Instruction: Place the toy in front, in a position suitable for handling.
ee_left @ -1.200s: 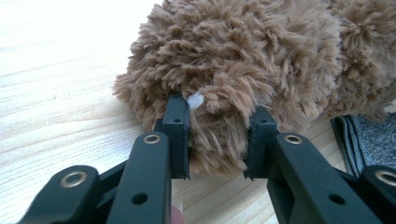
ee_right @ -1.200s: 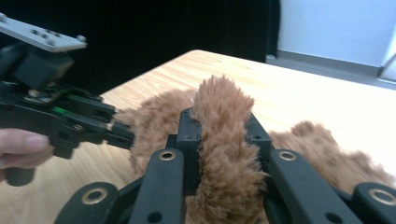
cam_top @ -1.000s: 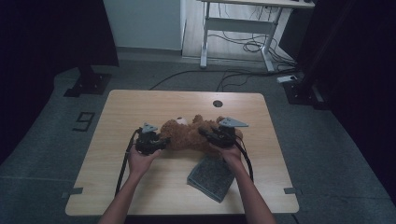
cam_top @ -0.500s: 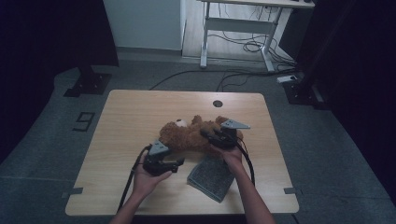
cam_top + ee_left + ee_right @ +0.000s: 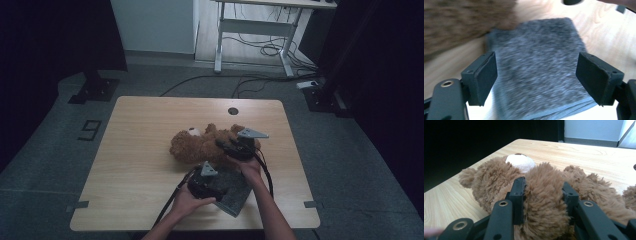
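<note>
While right gripper (image 5: 544,202) pinches teddy bear (image 5: 202,145) at counter (image 5: 145,130) centre, left gripper (image 5: 536,75), jaws just opened wide, hovers over grey cloth (image 5: 539,75) at bear's 5 o'clock.

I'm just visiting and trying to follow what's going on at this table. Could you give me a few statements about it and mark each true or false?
1. The right tool is clamped on the teddy bear. True.
2. The left tool grips the grey cloth. False: its jaws stand wide open over the cloth, having just been opening.
3. The bear lies on the floor. False: it lies on the wooden table.
4. The grey cloth lies nearer the person than the bear. True.
</note>
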Demonstrator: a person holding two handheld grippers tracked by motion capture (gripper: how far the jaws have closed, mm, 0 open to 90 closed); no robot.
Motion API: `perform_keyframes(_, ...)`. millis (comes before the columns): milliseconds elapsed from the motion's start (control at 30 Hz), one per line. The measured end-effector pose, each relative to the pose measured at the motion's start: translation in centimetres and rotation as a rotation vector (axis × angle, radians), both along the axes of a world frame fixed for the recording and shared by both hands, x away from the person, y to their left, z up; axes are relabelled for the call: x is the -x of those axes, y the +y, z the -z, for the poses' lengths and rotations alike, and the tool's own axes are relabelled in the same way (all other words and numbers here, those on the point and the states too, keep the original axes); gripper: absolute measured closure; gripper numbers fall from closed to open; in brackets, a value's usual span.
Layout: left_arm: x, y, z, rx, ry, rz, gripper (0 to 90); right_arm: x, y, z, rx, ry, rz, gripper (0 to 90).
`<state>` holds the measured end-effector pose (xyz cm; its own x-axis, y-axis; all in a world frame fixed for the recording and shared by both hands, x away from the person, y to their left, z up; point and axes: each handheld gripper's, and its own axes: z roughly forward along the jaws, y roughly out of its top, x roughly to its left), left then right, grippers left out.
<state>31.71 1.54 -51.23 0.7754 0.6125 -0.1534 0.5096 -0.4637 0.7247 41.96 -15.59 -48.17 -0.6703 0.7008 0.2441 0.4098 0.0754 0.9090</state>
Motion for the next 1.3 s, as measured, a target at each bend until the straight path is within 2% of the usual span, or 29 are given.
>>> perform_keyframes(67, 0.4, -1.1, 0.4, -0.013, 0.001, 0.023, 15.2, 0.0, 0.0, 0.1, -0.002, 0.001, 0.001, 63.5)
perform_keyframes(133, 0.5, -1.4, 0.6, -0.020, 0.002, 0.031, 13.6, 0.0, -0.1, 0.1, -0.003, 0.000, 0.001, 63.4)
perform_keyframes(167, 0.7, -2.4, 1.2, -0.041, 0.015, 0.046, 13.0, 0.0, -0.1, 0.1, -0.003, 0.000, 0.001, 63.2)
perform_keyframes(233, 1.0, -3.2, 1.7, -0.055, 0.028, 0.062, 11.7, 0.0, -0.2, 0.1, -0.003, 0.002, 0.003, 62.7)
perform_keyframes(333, 1.3, -4.2, 2.3, -0.079, 0.031, 0.069, 10.1, 0.0, -0.3, 0.1, -0.002, 0.000, 0.000, 62.4)
perform_keyframes(467, 1.5, -4.9, 2.8, -0.103, 0.022, 0.064, 6.8, -0.1, -0.3, 0.1, -0.002, 0.003, -0.001, 62.0)
perform_keyframes(567, 1.8, -5.1, 3.0, -0.129, -0.005, 0.061, 7.5, 0.0, -0.3, 0.1, -0.001, 0.006, 0.001, 61.5)
perform_keyframes(600, 2.0, -5.1, 3.2, -0.157, -0.035, 0.063, 9.0, 0.0, -0.4, 0.1, -0.001, 0.007, 0.002, 61.4)
perform_keyframes(633, 2.1, -5.1, 3.2, -0.166, -0.046, 0.057, 11.3, 0.0, -0.4, 0.1, -0.001, 0.009, 0.003, 61.3)
perform_keyframes(700, 2.1, -5.0, 3.1, -0.168, -0.048, 0.049, 15.1, 0.0, -0.4, 0.1, -0.002, 0.012, 0.003, 61.1)
perform_keyframes(833, 2.1, -4.3, 3.1, -0.151, -0.063, 0.041, 25.3, 0.2, -0.5, 0.2, -0.001, 0.010, 0.003, 60.6)
perform_keyframes(900, 2.0, -3.7, 3.0, -0.146, -0.069, 0.038, 33.6, 0.3, -0.6, 0.2, -0.006, 0.014, 0.002, 60.3)
perform_keyframes(1000, 1.9, -3.1, 3.0, -0.136, -0.072, 0.039, 42.5, 0.3, -0.7, 0.2, -0.018, 0.032, 0.003, 60.0)
perform_keyframes(1167, 1.9, -1.7, 2.9, -0.135, -0.076, 0.042, 57.3, 0.7, -0.6, 0.0, 0.005, 0.029, 0.006, 59.7)
perform_keyframes(1300, 1.7, 0.2, 2.8, -0.092, -0.061, 0.049, 65.2, 1.4, -0.5, 0.0, 0.027, 0.008, 0.009, 55.9)
